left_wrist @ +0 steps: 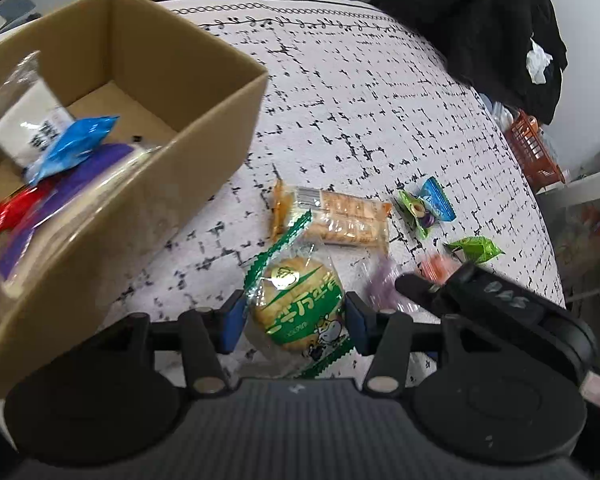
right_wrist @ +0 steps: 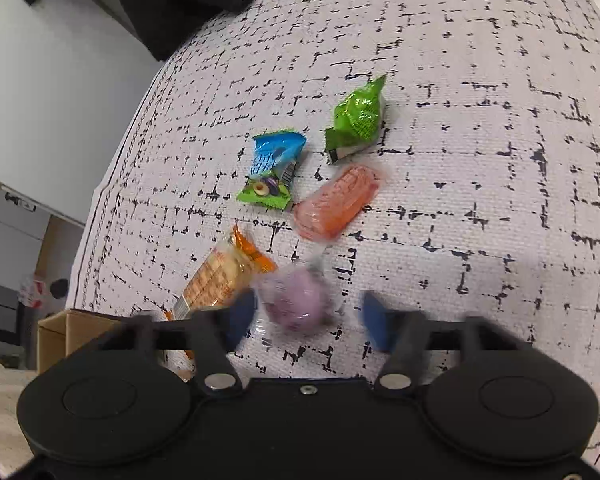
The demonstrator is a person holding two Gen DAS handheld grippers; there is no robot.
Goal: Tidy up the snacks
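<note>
My left gripper (left_wrist: 296, 314) is shut on a round cake in a green and clear wrapper (left_wrist: 300, 304), held just above the tablecloth. The cardboard box (left_wrist: 188, 132) stands to its left with several snacks inside. My right gripper (right_wrist: 306, 320) is open, its blue pads on either side of a purple wrapped sweet (right_wrist: 298, 302) that lies on the cloth; it also shows blurred in the left wrist view (left_wrist: 384, 288). An orange cracker pack (left_wrist: 340, 220) (right_wrist: 220, 276), a blue-green packet (right_wrist: 272, 168), a green packet (right_wrist: 356, 120) and an orange sweet (right_wrist: 336, 204) lie on the cloth.
The table has a white cloth with black dashes (right_wrist: 480, 160). An orange basket (left_wrist: 534, 152) and a dark garment (left_wrist: 480, 28) are beyond the table's far right edge. The box corner shows in the right wrist view (right_wrist: 72, 332).
</note>
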